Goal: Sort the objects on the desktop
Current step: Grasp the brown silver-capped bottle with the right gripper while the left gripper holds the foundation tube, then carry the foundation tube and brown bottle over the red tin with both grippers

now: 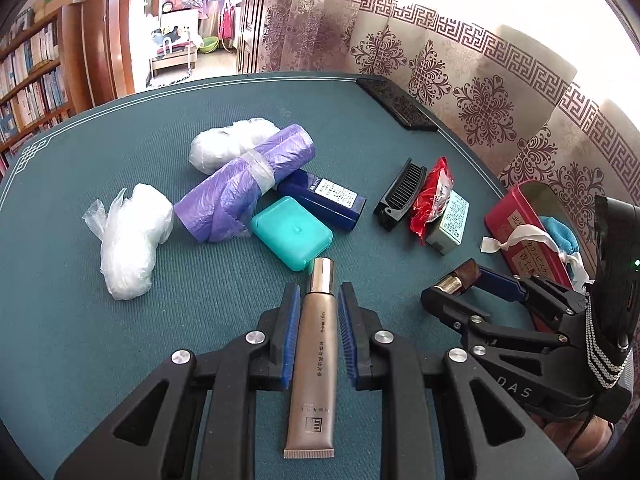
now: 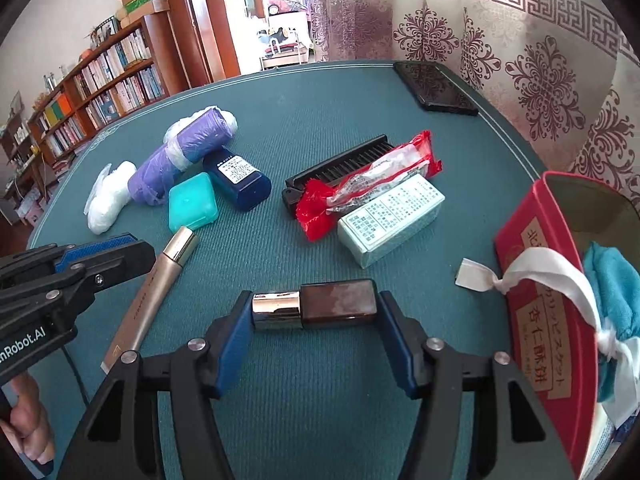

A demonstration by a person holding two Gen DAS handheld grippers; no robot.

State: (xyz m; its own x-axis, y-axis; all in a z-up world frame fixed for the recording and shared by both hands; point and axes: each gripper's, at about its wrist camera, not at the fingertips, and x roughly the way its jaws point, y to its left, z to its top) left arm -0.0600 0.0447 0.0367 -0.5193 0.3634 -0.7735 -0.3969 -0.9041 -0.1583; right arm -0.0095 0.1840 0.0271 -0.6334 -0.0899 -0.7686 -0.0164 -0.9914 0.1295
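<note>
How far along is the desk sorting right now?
Done: only a blue cloth sits in the red tin box. In hand: the left gripper straddles the bronze cosmetic tube, and the right gripper brackets the brown chrome-capped lipstick; a firm grip is unclear. Left: purple bag roll, teal case, black comb.

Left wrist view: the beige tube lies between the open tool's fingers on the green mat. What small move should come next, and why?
Probably close the left tool on the beige cosmetic tube with the metallic cap. Its blue pads flank the tube's upper body on both sides with gaps showing, so it is lined up but not yet gripped. The right tool already spans the brown and silver lipstick-like case lengthwise.
</note>
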